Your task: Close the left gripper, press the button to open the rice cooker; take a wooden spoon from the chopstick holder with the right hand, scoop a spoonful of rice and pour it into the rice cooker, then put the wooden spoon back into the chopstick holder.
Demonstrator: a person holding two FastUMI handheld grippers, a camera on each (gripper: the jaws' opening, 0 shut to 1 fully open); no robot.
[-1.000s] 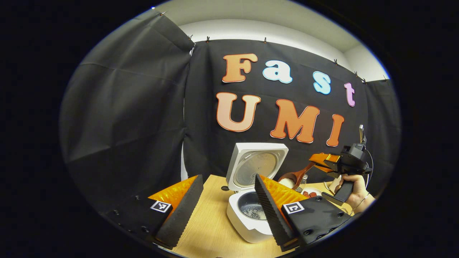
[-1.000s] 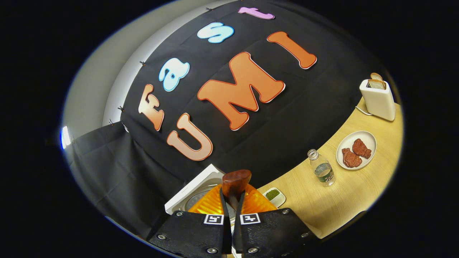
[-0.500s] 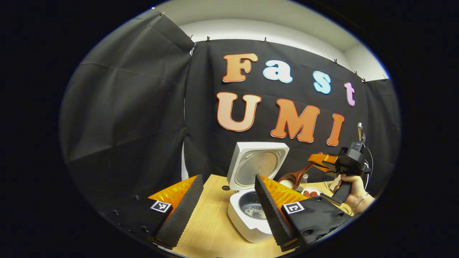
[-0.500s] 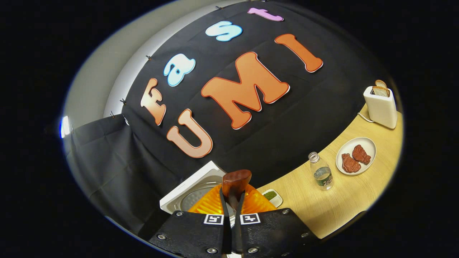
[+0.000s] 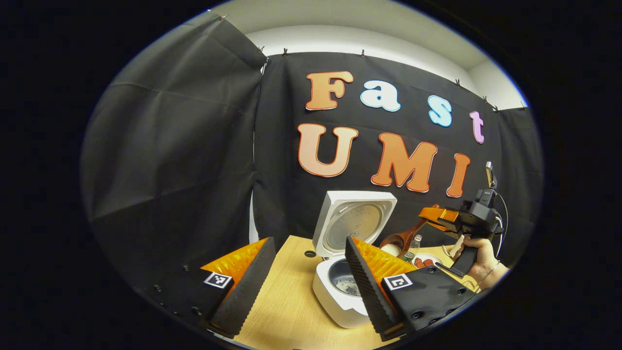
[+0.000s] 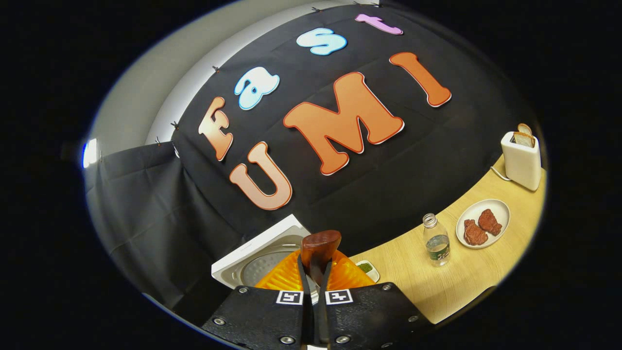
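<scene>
1. Black cloth walls the booth behind a wooden desk [image 5: 286,311] that carries everything.
2. On the desk sits the white rice cooker [image 5: 340,296], lid [image 5: 354,224] raised upright, some rice grains in its pot.
3. My left gripper [image 5: 306,287] hangs with its jaws spread wide apart, holding nothing; the cooker lies at one o'clock past them.
4. My right gripper [image 6: 313,287] has its jaws clamped on the wooden spoon [image 6: 318,248].
5. In the left gripper view the spoon's bowl, loaded with white rice [image 5: 390,249], hovers at three o'clock of the cooker's lid, a hand [image 5: 481,255] holding that gripper.
6. At two o'clock in the right gripper view stand a water bottle [image 6: 436,241], a plate of meat [image 6: 482,223] and a toaster [image 6: 522,158].
</scene>
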